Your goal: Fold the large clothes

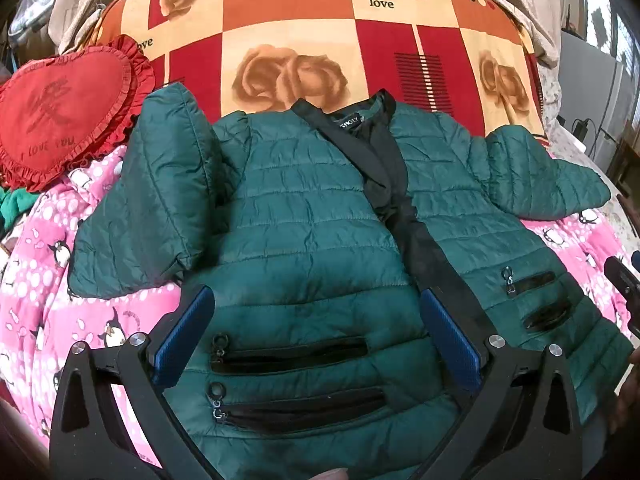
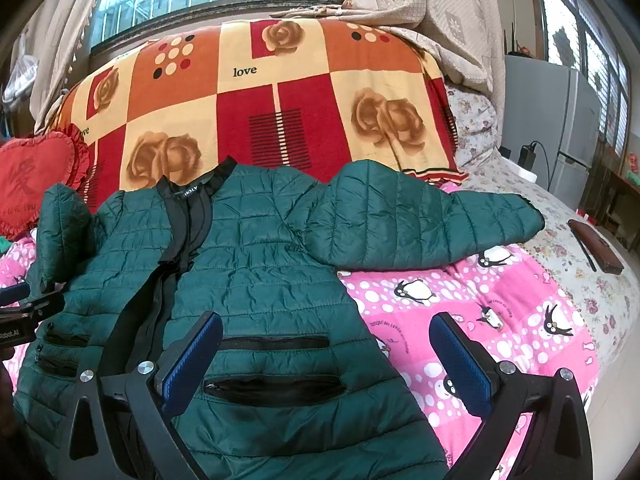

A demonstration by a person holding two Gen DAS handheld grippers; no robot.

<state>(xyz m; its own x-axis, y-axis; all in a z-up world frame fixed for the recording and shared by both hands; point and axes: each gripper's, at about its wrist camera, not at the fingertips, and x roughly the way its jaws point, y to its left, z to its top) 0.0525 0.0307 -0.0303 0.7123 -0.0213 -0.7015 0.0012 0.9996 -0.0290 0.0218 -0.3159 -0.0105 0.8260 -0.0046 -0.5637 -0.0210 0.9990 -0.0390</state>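
The left gripper point(image 1: 316, 328) hangs low over the lower front of the green quilted puffer jacket point(image 1: 304, 216), its black linkage arms splayed and its two blue ribbed pads point(image 1: 182, 336) spread wide to either side of the left front panel, with nothing between them; whether the pads touch the fabric cannot be told. The right gripper point(image 2: 326, 360) is posed the same way above the jacket's other hem corner, jaws fully apart and empty, one blue pad over the green shell and the other over the pink penguin-print blanket point(image 2: 480, 320). The jacket lies face up and unzipped on that fleecy blanket, collar pointing away from the cameras, its thin nylon shell creased and stitched into horizontal puffed channels. A black placket point(image 1: 404, 216) runs down the middle, and black zippered pockets point(image 1: 292, 354) with small ring pulls cross both front panels. The left sleeve point(image 1: 160, 196) is bent up and doubled back near a red heart-shaped frilled pillow point(image 1: 64, 116); the right sleeve point(image 2: 420, 224) stretches out flat sideways. Behind the collar rises a bedspread point(image 2: 280, 92) checked in red, orange and cream, printed with roses and the word "love". A dark flat wallet-like case point(image 2: 596, 246) rests on the floral sheet point(image 2: 560, 248) at the far right.
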